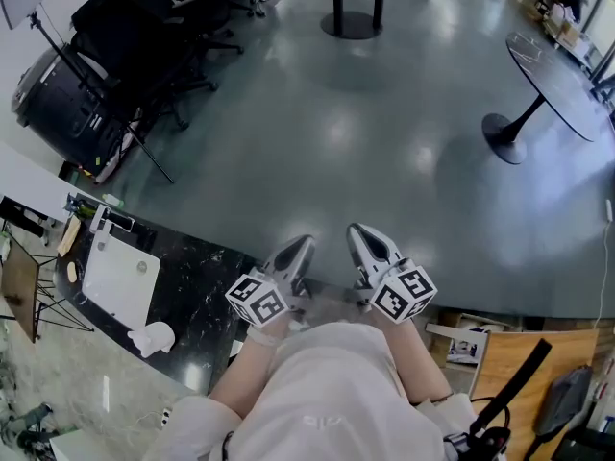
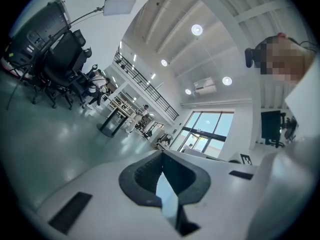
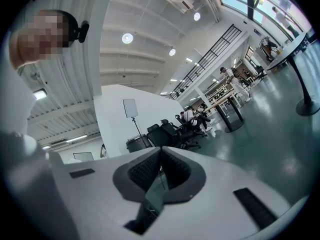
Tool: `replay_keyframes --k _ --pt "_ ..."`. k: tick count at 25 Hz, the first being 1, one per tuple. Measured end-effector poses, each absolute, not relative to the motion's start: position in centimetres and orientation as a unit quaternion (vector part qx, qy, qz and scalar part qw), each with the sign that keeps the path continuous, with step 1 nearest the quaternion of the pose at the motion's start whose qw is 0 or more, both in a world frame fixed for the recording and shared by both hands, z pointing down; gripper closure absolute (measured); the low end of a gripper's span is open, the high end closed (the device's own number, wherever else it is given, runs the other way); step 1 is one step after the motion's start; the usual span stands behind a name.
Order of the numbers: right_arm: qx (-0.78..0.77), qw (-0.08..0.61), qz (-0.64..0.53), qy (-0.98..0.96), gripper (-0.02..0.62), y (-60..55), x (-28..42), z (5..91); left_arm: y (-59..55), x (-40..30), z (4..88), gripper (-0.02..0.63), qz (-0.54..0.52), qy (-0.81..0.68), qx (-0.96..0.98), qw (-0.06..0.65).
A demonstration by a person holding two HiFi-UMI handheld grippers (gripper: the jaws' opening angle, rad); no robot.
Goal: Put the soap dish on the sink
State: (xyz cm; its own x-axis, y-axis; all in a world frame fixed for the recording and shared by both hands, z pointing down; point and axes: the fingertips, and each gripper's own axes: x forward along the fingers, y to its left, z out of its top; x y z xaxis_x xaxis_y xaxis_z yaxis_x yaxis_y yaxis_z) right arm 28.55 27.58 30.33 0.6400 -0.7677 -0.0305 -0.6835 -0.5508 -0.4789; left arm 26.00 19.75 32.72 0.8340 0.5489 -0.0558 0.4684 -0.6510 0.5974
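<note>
- My left gripper and right gripper: jaws closed, empty.
- White object on the surface's edge near the sink, possibly the soap dish: probably light, rigid, slippery; I'd pinch its rim.

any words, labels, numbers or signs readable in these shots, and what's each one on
No text can be read in any view.
Marker cube on the left gripper, and the one on the right gripper: black and white square patterns only, no letters or digits.
Faint mark on the person's top: too faint to read.
Printed sheet, lower right in the head view: too small to read.
</note>
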Motion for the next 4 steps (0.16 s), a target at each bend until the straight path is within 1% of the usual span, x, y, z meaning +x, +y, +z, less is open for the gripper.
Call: replay_keyframes --k 4 --pt "-0.876 0.231 -0.092 0.414 0.571 27.89 28.38 30.73 20.19 25.72 32.81 0.597 0.068 0.283 0.906 0.309"
